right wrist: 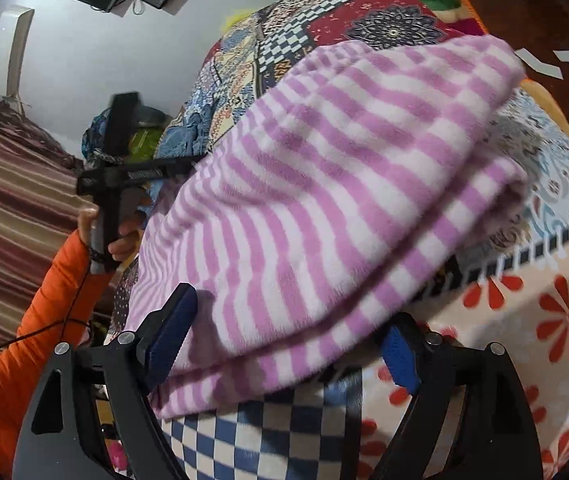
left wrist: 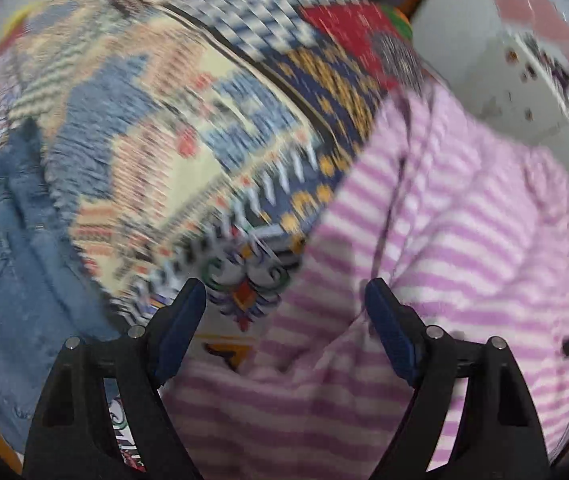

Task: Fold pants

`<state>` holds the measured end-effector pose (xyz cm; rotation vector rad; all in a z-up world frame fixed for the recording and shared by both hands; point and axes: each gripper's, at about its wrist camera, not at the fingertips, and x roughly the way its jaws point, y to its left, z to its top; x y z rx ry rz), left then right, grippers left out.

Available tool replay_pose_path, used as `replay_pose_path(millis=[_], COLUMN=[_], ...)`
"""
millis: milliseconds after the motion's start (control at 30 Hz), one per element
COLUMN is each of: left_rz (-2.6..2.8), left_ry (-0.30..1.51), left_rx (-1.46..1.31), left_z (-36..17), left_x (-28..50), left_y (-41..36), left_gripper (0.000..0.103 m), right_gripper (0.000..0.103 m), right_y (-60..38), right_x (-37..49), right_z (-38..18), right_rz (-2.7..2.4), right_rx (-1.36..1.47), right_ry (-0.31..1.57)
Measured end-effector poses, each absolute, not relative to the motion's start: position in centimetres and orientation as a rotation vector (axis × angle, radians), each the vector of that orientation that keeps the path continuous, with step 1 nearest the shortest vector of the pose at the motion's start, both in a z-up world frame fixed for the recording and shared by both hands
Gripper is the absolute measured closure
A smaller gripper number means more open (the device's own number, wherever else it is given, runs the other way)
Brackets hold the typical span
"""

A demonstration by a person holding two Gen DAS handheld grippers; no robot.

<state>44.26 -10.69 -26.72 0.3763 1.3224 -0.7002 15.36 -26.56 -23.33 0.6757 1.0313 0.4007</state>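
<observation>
- The bed cover, a patchwork-print sheet of blue checks, red floral panels and navy-and-gold blocks (right wrist: pixel 532 320), spreads under everything and fills most of both wrist views; the left wrist view of it (left wrist: pixel 172 128) is smeared with blur
- The task's garment, fleecy pants in pink-and-white stripes (right wrist: pixel 324 208), lies on that cover folded over on itself, two layers showing along the near edge; in the left wrist view it (left wrist: pixel 444 240) takes up the right half of the frame
- A piece of blue denim cloth (left wrist: pixel 0 248) lies on the cover at the left edge of the left wrist view, apart from the pants
- An orange padded sleeve (right wrist: pixel 32 340) comes in from the lower left of the right wrist view, its hand (right wrist: pixel 122 240) wrapped round the handle of the other tool
- The right gripper (right wrist: pixel 284 344) stands wide, its blue pads (right wrist: pixel 168 344) on either side of the folded near edge of the pants; the pads do not pinch the cloth
- The left gripper (left wrist: pixel 284 328) is spread wide above the seam between cover and pants, with nothing between its blue pads (left wrist: pixel 180 328); seen from the right wrist camera it (right wrist: pixel 180 166) reaches to the far left edge of the pants
</observation>
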Motion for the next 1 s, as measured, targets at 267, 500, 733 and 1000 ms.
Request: replay_pose_path(millis=[267, 500, 733, 1000], left_rz=[-0.648, -0.605, -0.581, -0.429], left_ry=[1.387, 1.394, 1.385, 1.238], left_rx=[0.262, 0.162, -0.019, 0.01], left_z=[-26.9, -24.7, -24.4, -21.1], left_x=[42.5, 37.2, 31.9, 33.5], left_y=[-9.1, -6.5, -6.5, -4.0], left_gripper=[0.03, 0.059, 0.068, 0.063], right_gripper=[0.066, 0.073, 0.073, 0.052], right_y=[-26.7, -27.8, -28.5, -30.5], right_x=[19.4, 25.2, 30.6, 29.1], right_z=[-22.8, -23.1, -23.7, -21.7], right_rz=[0.428, 0.415, 0.443, 0.395], right_rx=[0.497, 0.314, 0.19, 0.142], right_ry=[1.041, 1.066, 1.086, 1.089])
